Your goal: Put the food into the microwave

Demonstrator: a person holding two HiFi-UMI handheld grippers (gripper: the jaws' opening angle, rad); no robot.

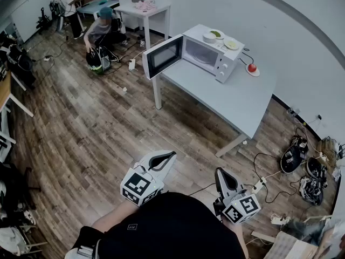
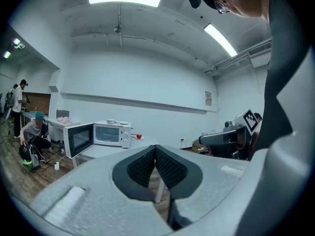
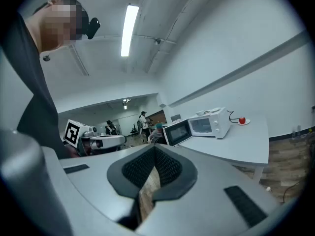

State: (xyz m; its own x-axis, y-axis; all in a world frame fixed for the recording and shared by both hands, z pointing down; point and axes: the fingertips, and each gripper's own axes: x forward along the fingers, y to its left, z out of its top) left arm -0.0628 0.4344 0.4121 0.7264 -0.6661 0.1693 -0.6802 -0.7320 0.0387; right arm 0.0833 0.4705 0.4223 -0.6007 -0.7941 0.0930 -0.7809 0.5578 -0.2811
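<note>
A white microwave [image 1: 207,53] stands on a grey table [image 1: 237,99] with its door [image 1: 161,55] swung open to the left. To its right a red round food item [image 1: 252,67] lies on a small plate. Two small plates [image 1: 215,35] with food sit on top of the microwave. Both grippers are held low near the person's body, well short of the table. My left gripper [image 1: 168,158] is shut with nothing in it, its pads [image 2: 147,163] together. My right gripper [image 1: 222,176] is likewise shut and empty. Both gripper views show the microwave [image 2: 112,133] [image 3: 209,125] far ahead.
Wooden floor lies between me and the table. Cables, a power strip and helmets [image 1: 302,161] lie on the floor at the right. A person crouches over a bag [image 1: 102,31] at the back left beside a small white table [image 1: 144,7]; others stand farther back.
</note>
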